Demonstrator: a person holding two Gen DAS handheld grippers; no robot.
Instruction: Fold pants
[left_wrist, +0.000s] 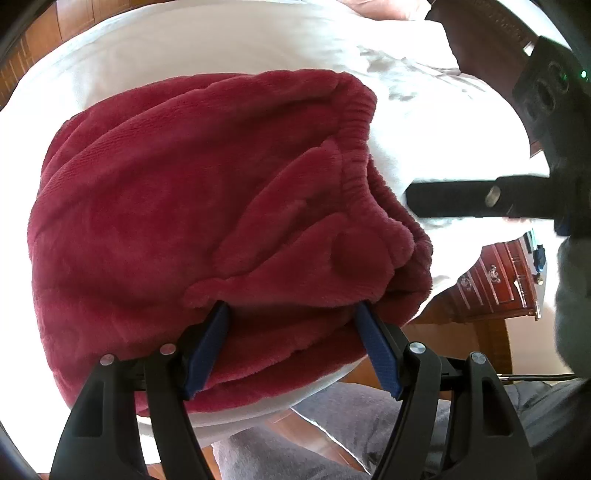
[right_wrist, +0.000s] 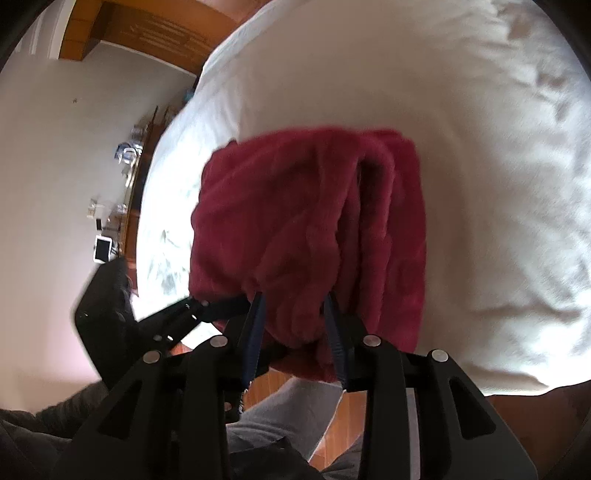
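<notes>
- Grey-trousered legs of the person (left_wrist: 332, 435) lowest in both views, wood floor beside them.
- Left gripper (left_wrist: 293, 314) spread wide, blue pads (left_wrist: 207, 350) at the near edge of the pants (left_wrist: 192, 192), a thick fold of plush between them; whether the pads press on it cannot be told.
- Right gripper (right_wrist: 293, 304) set narrower, dark pads either side of the pants' near edge (right_wrist: 295, 317); picture blurred here, grip cannot be told.
- Red plush pants folded into a thick bundle on the white bed sheet (left_wrist: 184, 48), near end hanging over the bed's edge.
- In the left view, long axis running left to right, gathered elastic waistband (left_wrist: 354, 147) at the right end, toward the right gripper's black body (left_wrist: 461, 199).
- In the right view, stacked fold edges (right_wrist: 373, 177) running away from the camera.
- Beyond, wooden drawers (left_wrist: 495, 277) beside the bed.
</notes>
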